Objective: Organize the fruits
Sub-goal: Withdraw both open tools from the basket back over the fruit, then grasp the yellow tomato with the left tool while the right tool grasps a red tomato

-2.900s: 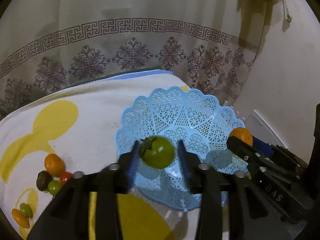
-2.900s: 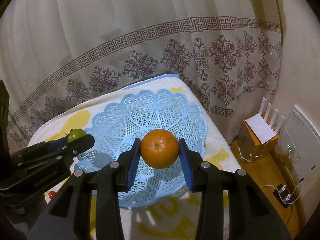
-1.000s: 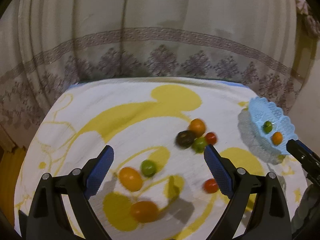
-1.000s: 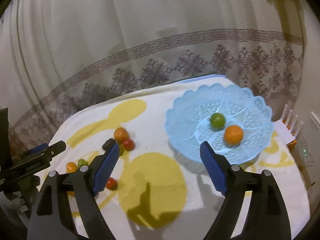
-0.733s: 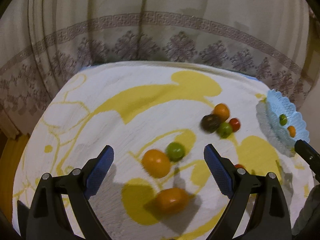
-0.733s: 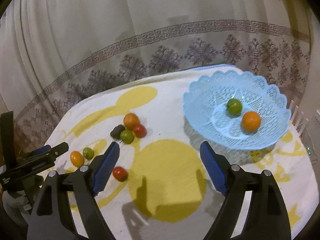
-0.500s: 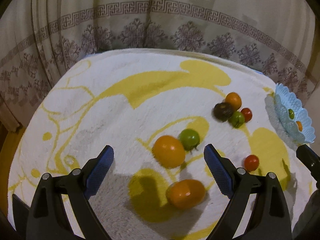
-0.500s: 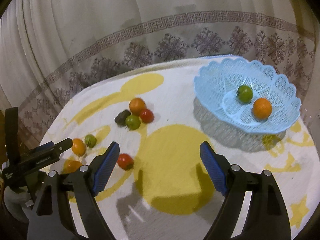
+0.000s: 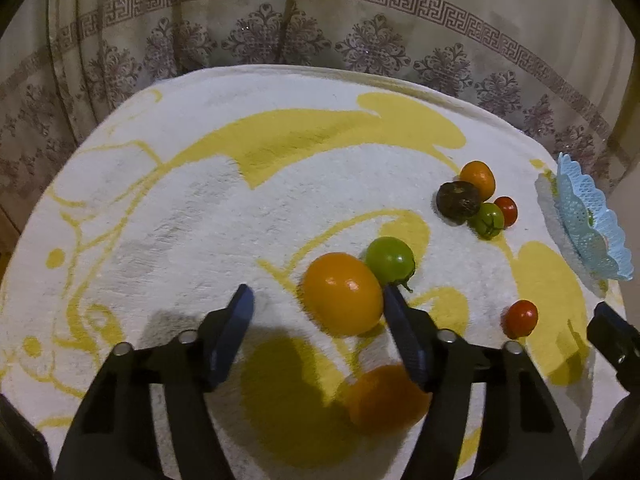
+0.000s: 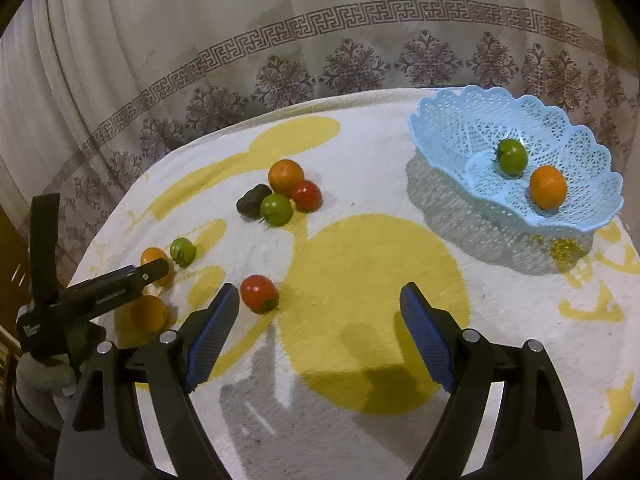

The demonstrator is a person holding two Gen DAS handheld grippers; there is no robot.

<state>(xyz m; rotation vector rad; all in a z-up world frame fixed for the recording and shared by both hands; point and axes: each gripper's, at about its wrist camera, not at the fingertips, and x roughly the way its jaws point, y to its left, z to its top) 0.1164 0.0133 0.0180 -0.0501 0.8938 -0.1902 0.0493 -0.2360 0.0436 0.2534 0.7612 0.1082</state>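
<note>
Place: a home room
Backdrop: pleated curtain (image 10: 280,40) with a printed key-and-flower border
Surface: fluffy white blanket (image 9: 200,208) with yellow cartoon shapes
Household ware: lacy blue plastic basket (image 10: 448,120) holding fruit

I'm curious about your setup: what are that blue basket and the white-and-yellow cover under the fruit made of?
The blue basket looks like moulded plastic: thin, glossy openwork lattice with a scalloped rim. The cover looks like soft fabric, probably plush or towelling: matt, fuzzy pile, printed yellow shapes.
</note>
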